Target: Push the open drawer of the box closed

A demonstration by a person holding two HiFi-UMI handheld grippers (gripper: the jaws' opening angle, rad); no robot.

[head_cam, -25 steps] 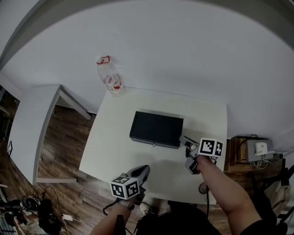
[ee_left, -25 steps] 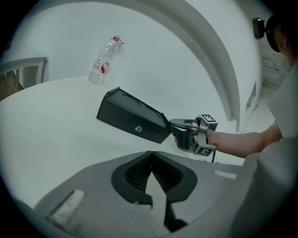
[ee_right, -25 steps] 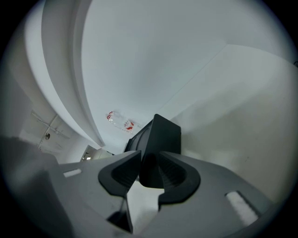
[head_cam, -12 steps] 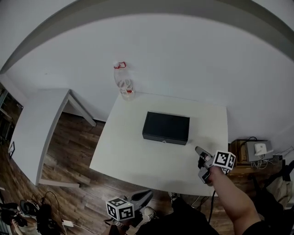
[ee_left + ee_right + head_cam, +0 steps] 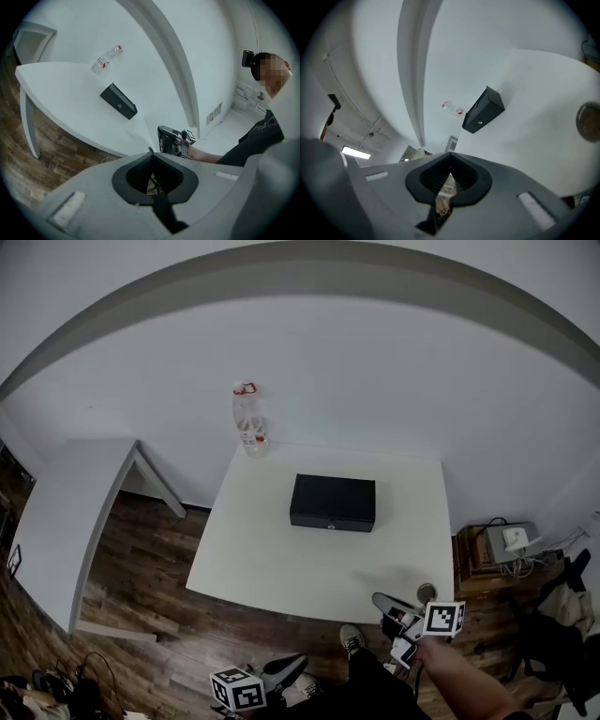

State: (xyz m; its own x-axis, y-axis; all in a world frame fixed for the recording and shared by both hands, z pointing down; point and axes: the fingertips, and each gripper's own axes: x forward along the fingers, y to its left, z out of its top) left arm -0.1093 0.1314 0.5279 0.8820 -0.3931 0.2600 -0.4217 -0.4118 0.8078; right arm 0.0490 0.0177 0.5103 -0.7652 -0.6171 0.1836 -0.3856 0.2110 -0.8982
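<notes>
The black box [image 5: 333, 503] lies in the middle of the white table [image 5: 281, 563], its knobbed drawer front flush with the body. The left gripper view shows the box [image 5: 119, 101] far off, and so does the right gripper view [image 5: 483, 115]. My right gripper [image 5: 380, 599] hangs just off the table's near right corner, well short of the box. Its jaws have just closed and hold nothing. My left gripper [image 5: 291, 668] is shut and empty, low over the floor in front of the table. The right gripper [image 5: 171, 140] also appears in the left gripper view.
A clear plastic bottle [image 5: 248, 423] with a red cap stands at the table's far left corner. A small round disc [image 5: 427, 592] lies at the near right corner. A second white table [image 5: 66, 512] is at the left, a low cabinet with devices [image 5: 497, 545] at the right.
Both grippers have drawn back from the table toward the person. The right one left the box's front and shut its jaws. The box has stayed put, drawer front flush.
</notes>
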